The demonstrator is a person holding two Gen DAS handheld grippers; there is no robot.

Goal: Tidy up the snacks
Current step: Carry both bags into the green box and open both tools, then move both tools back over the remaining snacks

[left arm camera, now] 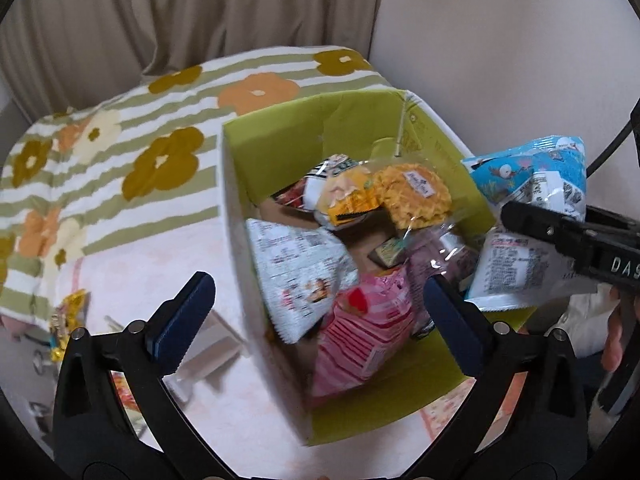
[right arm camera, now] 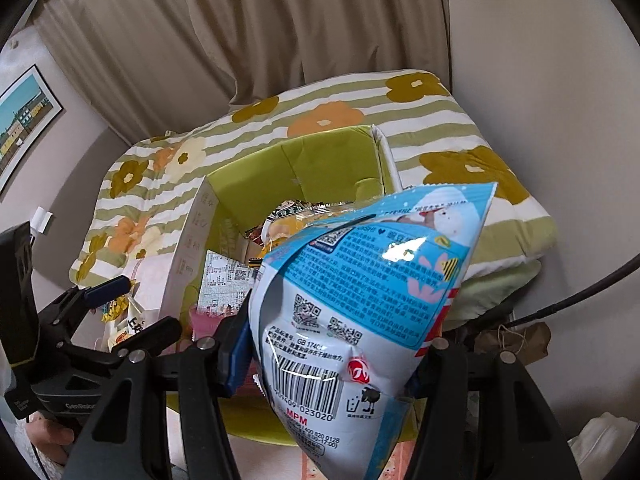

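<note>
An open box [left arm camera: 280,136] with a green inside and white outer walls holds several snack packets. Among them are a white printed bag [left arm camera: 296,268], a pink striped bag [left arm camera: 360,344] and a yellow waffle-patterned pack [left arm camera: 416,196]. My left gripper [left arm camera: 318,320] hangs open over the box's near part, above the white and pink bags, with nothing between its pads. My right gripper [right arm camera: 328,368] is shut on a blue-and-white snack bag [right arm camera: 360,300], held upright over the box's [right arm camera: 316,156] near right rim. In the left wrist view that bag [left arm camera: 532,176] hangs at the right.
The box rests on a pale pink sheet [left arm camera: 132,276] beside a green-striped floral quilt [left arm camera: 120,140]. Loose snack wrappers [left arm camera: 68,320] lie left of the box. A beige curtain [right arm camera: 280,20] and a plain wall [right arm camera: 540,80] stand behind. A framed picture [right arm camera: 24,116] hangs at the left.
</note>
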